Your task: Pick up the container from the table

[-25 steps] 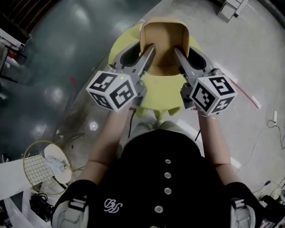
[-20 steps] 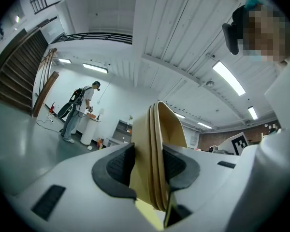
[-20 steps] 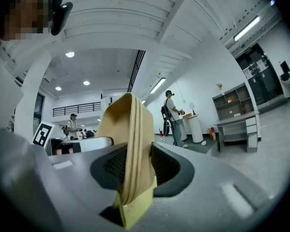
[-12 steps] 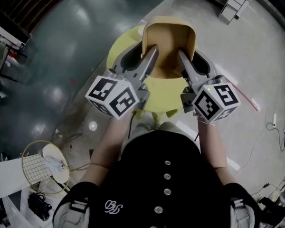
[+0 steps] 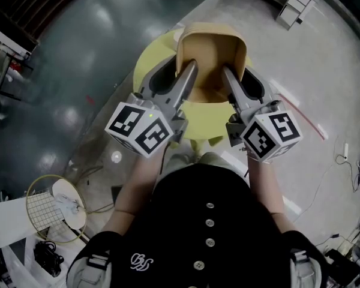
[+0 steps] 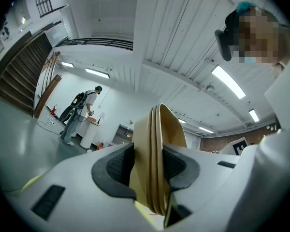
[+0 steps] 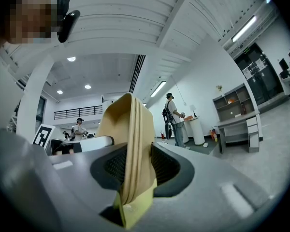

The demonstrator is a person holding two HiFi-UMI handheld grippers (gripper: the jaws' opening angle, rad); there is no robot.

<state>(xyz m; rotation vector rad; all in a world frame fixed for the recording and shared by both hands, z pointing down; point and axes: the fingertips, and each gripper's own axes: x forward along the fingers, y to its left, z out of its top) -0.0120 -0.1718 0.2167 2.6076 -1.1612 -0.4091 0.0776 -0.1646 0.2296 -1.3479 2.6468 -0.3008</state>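
Presently the tan container hangs over the far half of the round yellow table, held between both tools; whether its base touches the top cannot be told. The left gripper has its jaws clamped across the left side wall, one pad inside and one outside. The right gripper is clamped likewise on the right wall. The pinched edge shows several thin layers, possibly nested trays. Judgement: light, thin-walled, somewhat flexible, liable to buckle under a hard squeeze. Opposite side walls, gripped evenly and kept level, look the soundest places to hold.
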